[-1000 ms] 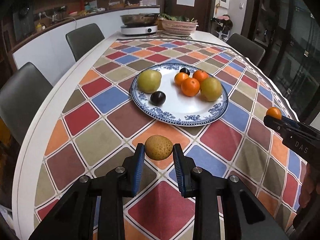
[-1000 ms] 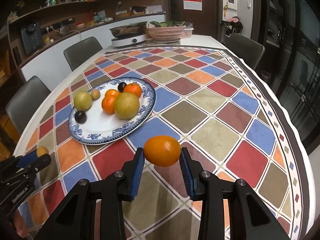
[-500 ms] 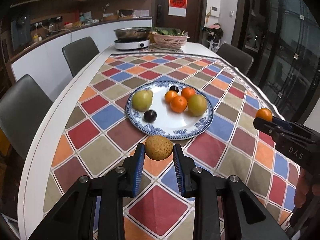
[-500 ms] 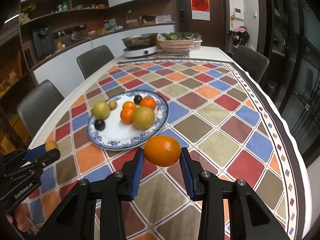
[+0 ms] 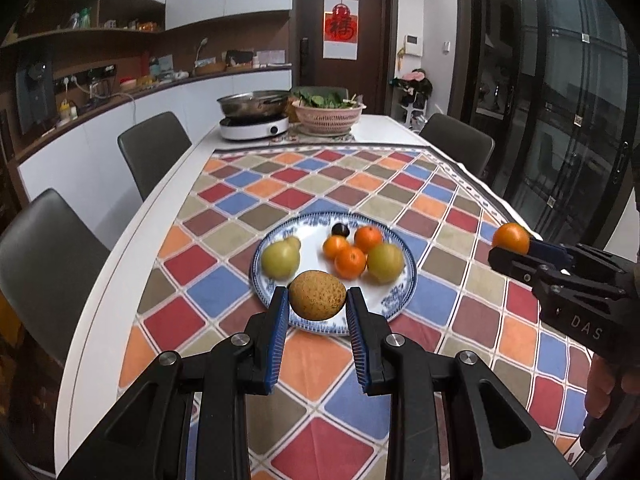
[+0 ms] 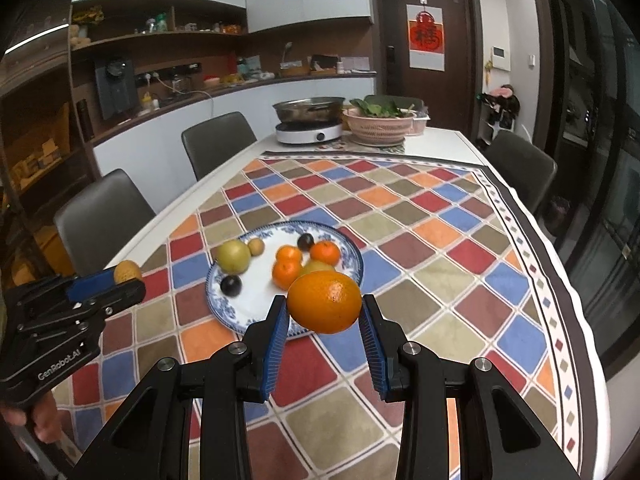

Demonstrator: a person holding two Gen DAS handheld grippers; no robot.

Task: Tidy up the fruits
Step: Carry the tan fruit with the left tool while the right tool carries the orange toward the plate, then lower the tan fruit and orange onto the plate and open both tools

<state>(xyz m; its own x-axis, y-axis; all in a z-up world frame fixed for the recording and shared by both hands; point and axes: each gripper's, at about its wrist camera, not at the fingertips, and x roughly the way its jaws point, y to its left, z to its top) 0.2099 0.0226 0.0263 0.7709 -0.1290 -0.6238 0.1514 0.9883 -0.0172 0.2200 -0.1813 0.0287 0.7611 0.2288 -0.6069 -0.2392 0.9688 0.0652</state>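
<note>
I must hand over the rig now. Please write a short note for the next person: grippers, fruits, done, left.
Left gripper: shut on the brown speckled fruit, held in the air.
Right gripper: shut on the orange, also in the air.
Blue-rimmed plate on the checkered tablecloth already holds several fruits, green, orange and dark.
Done: both fruits picked up.
Left: probably set both on the plate, then release.

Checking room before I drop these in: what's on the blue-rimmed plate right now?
The plate holds two yellow-green fruits, three small oranges, two dark plums and a small brown fruit. The held orange hides its near edge.
</note>
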